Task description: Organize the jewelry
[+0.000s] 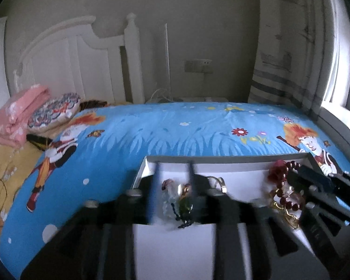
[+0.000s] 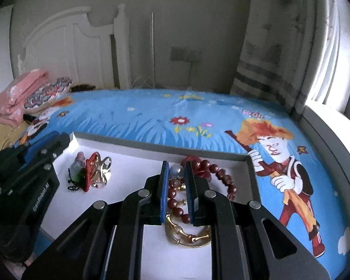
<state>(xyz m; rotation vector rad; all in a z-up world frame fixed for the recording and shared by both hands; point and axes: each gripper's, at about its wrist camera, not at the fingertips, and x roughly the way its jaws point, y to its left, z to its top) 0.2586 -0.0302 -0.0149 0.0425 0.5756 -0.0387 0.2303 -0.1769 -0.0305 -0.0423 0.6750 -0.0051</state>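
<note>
Your jewelry sits in a shallow white tray (image 2: 240,157) with a grey rim, lying on a bed covered by a blue cartoon bedspread (image 2: 133,119).

In the right wrist view, your right gripper (image 2: 176,165) has its 2 blue-padded fingers (image 2: 165,186) narrowly apart over the right-hand pile. A dark red bead bracelet (image 2: 218,175) runs between them, with a silvery pearl-like bead (image 2: 176,170) at the tips and a gold bangle (image 2: 186,235) lying under the finger bases. Whether the pads actually press on the beads, you cannot tell from this angle.

In the left wrist view, your left gripper (image 1: 175,163) is partly open, its 2 fingers well apart with nothing pinched. Just below the tips lies a small cluster: a pale purple-topped stone piece (image 1: 168,186), a green pendant on a dark cord (image 1: 184,207) and gold rings (image 1: 218,183) off to the right. That view is motion-blurred, so finer detail is lost.

The same cluster shows more clearly in the right wrist view, with a red cord looped through it, near the tray's left side and well apart from the bead pile.

At the head of the bed lie a folded pink blanket (image 2: 18,95) and a patterned pillow (image 2: 51,91), against a white headboard (image 2: 65,44).
</note>
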